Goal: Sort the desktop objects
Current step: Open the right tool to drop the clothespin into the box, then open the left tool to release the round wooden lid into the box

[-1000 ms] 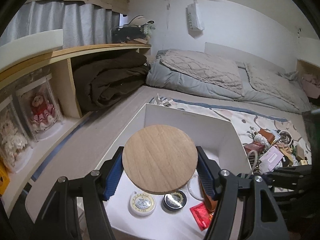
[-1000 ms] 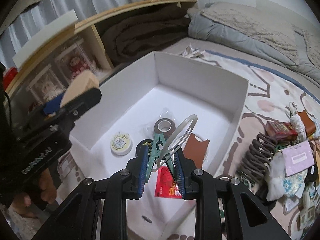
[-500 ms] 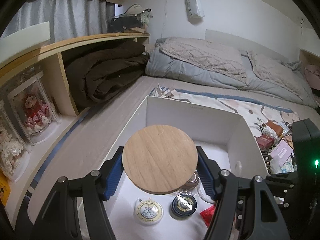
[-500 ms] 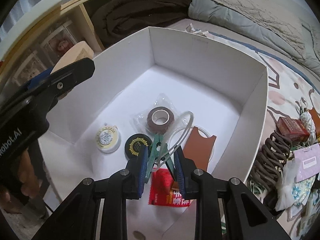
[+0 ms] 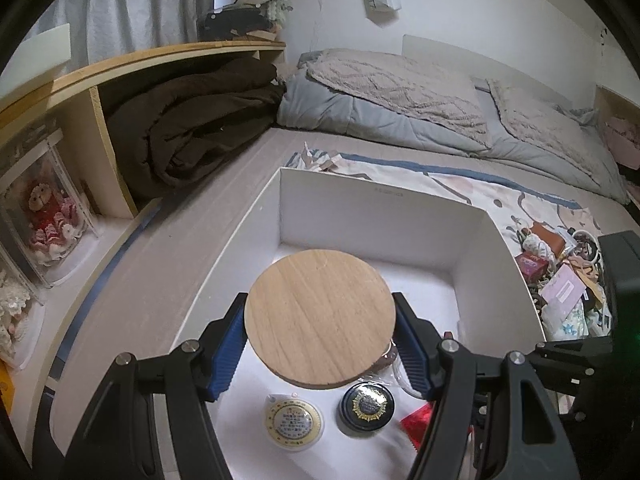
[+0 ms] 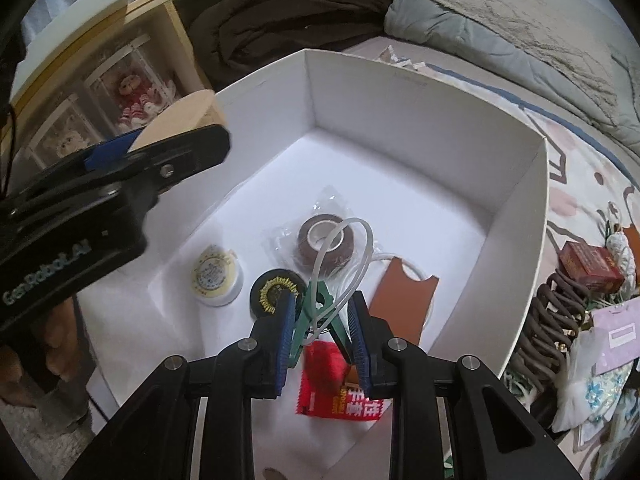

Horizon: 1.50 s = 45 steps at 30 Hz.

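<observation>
A round wooden lid (image 5: 320, 318) is clamped flat between the blue pads of the left gripper (image 5: 320, 344), held up over the near end of the white box (image 5: 384, 208). No slack there, the pads are pressed right against its rim on both sides.

Over on the other side, a green clip (image 6: 316, 312) with a loop of clear tubing (image 6: 344, 256) through it is pinched in the right gripper (image 6: 322, 334). The jaws are closed narrow around the clip, and the whole thing is hung low inside the box, just above the floor of it.

Already lying on the box floor: a small white round tin (image 6: 216, 276), a black round tin with a gold emblem (image 6: 276, 294), a brown tape roll in a clear wrapper (image 6: 326, 242), a brown leather sleeve (image 6: 400, 300) and a red packet (image 6: 338, 384) right under the right gripper's tips. The two tins are set side by side, nearly touching.

Off to the right of the box, a heap of unsorted bits (image 6: 588, 320) is spread over the patterned cloth (image 6: 580, 168), with a brown claw hair clip (image 6: 548, 320) just beside the box wall. A person's hand (image 6: 56, 344) is seen under the left gripper's body.
</observation>
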Each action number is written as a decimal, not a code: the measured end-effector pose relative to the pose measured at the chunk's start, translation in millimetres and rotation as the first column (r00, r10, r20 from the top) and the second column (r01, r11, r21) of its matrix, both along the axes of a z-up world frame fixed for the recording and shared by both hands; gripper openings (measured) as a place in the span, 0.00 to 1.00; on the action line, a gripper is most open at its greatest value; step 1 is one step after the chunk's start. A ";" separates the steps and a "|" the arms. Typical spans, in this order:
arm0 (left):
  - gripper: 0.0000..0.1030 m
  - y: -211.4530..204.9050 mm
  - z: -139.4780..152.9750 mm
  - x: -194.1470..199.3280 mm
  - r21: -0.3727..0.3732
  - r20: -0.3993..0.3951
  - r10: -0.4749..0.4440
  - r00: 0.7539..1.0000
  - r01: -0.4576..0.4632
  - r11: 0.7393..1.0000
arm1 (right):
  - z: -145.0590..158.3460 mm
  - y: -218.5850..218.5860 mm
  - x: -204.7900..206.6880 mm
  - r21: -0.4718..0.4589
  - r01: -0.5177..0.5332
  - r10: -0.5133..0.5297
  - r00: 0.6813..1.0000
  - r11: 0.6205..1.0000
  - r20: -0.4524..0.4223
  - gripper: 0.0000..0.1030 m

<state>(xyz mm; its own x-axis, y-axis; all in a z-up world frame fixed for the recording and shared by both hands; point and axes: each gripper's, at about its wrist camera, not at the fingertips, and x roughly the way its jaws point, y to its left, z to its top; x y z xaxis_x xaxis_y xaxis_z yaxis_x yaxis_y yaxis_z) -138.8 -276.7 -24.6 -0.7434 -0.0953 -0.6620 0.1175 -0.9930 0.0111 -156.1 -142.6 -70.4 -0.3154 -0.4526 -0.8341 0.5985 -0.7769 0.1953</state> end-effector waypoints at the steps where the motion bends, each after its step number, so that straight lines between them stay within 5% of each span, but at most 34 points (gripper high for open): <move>1: 0.66 0.1 -1.5 -1.1 -0.002 0.007 -0.002 1.000 0.002 1.000 | 0.1 -0.2 1.1 0.006 0.000 0.000 1.000 1.000 -0.004 0.26; 32: 0.66 9.2 -24.5 -24.8 -0.056 0.199 -0.039 0.979 0.051 0.997 | 16.4 23.4 32.2 -0.012 -0.021 0.020 0.999 1.000 -0.042 0.28; 36: 0.87 6.2 -19.0 -20.7 -0.025 0.165 -0.037 0.986 0.042 0.999 | 17.9 24.9 34.9 -0.025 -0.030 0.029 0.999 0.999 -0.044 0.28; 45: 0.89 5.8 -15.3 -17.5 -0.045 0.127 -0.013 0.992 0.019 0.999 | 16.1 30.2 37.0 -0.033 -0.023 0.022 0.999 0.999 -0.037 0.28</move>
